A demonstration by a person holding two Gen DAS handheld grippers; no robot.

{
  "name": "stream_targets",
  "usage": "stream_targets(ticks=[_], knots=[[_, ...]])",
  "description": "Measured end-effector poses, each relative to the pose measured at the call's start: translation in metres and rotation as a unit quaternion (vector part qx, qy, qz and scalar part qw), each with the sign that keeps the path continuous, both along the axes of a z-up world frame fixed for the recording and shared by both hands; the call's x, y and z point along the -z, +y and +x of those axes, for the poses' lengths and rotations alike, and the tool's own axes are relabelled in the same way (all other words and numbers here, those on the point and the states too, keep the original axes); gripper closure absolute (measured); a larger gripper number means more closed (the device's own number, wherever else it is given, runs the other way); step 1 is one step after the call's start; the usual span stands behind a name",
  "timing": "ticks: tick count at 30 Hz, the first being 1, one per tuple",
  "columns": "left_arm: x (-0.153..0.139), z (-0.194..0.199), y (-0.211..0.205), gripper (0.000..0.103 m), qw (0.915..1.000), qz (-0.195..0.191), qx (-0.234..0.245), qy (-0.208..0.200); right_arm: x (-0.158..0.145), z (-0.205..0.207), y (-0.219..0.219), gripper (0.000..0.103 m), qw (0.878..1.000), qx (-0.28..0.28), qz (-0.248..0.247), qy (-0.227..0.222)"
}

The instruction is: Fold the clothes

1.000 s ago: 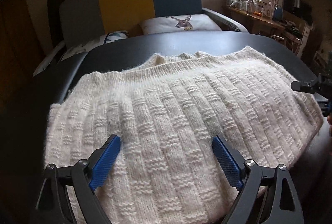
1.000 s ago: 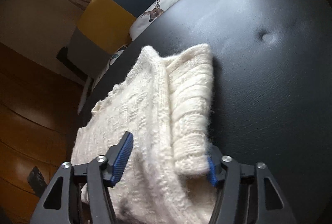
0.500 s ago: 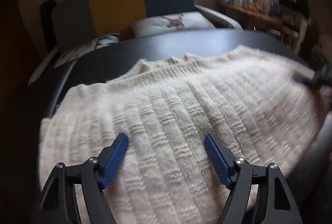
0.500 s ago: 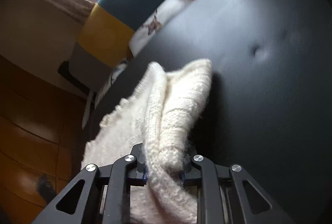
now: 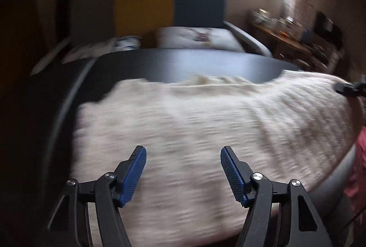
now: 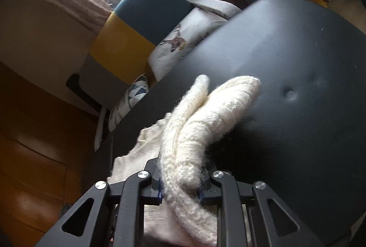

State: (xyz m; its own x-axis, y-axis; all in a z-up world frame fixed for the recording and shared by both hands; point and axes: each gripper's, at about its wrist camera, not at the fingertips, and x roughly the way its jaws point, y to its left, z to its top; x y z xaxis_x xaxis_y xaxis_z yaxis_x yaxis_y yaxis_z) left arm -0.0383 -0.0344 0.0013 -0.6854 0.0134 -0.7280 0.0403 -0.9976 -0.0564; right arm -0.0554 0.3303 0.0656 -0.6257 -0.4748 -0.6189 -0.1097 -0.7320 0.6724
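Note:
A cream knit sweater (image 5: 205,123) lies spread across a dark padded table (image 5: 183,64); this view is blurred by motion. My left gripper (image 5: 183,169) hovers open just over the sweater's near part, nothing between its blue pads. The right gripper (image 5: 350,88) shows at the far right edge of the sweater. In the right wrist view my right gripper (image 6: 181,187) is shut on a thick folded edge of the sweater (image 6: 194,132), which is lifted off the table (image 6: 297,87) and arches forward.
A grey, yellow and teal sofa (image 5: 160,7) with a deer-print cushion (image 6: 180,41) stands behind the table. A cluttered wooden desk (image 5: 286,34) sits at the right under the window. A wooden wall panel (image 6: 34,144) is on the left. Pink fabric (image 5: 360,167) shows at the right edge.
My right gripper closed on the sweater's folded edge and has lifted it. My left gripper narrowed somewhat, stays open, and moved over the sweater.

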Motion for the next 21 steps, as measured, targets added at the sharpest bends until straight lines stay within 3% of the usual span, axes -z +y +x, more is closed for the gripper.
stream_targets(ticks=[4,7,13,15,21], knots=[[0.012,0.018,-0.047,0.034,0.9981,-0.020,-0.059,-0.003,-0.026,-0.005,-0.038,0.084,0.999,-0.027,0.017,0.013],[0.025,0.026,-0.067,0.034,0.9976,-0.014,-0.068,-0.005,-0.045,-0.009,-0.067,0.084,0.998,-0.048,0.030,0.022],[0.049,0.030,-0.078,0.031,0.9972,0.045,-0.056,-0.020,-0.074,-0.016,-0.138,0.084,0.994,-0.096,0.043,0.042],[0.051,0.031,-0.076,0.029,0.9980,0.035,-0.050,-0.013,-0.076,-0.020,-0.167,0.084,0.991,-0.119,0.038,0.045],[0.055,0.042,-0.075,0.027,0.9986,0.032,-0.042,0.005,-0.046,-0.028,-0.270,0.085,0.977,-0.207,0.049,0.022]])
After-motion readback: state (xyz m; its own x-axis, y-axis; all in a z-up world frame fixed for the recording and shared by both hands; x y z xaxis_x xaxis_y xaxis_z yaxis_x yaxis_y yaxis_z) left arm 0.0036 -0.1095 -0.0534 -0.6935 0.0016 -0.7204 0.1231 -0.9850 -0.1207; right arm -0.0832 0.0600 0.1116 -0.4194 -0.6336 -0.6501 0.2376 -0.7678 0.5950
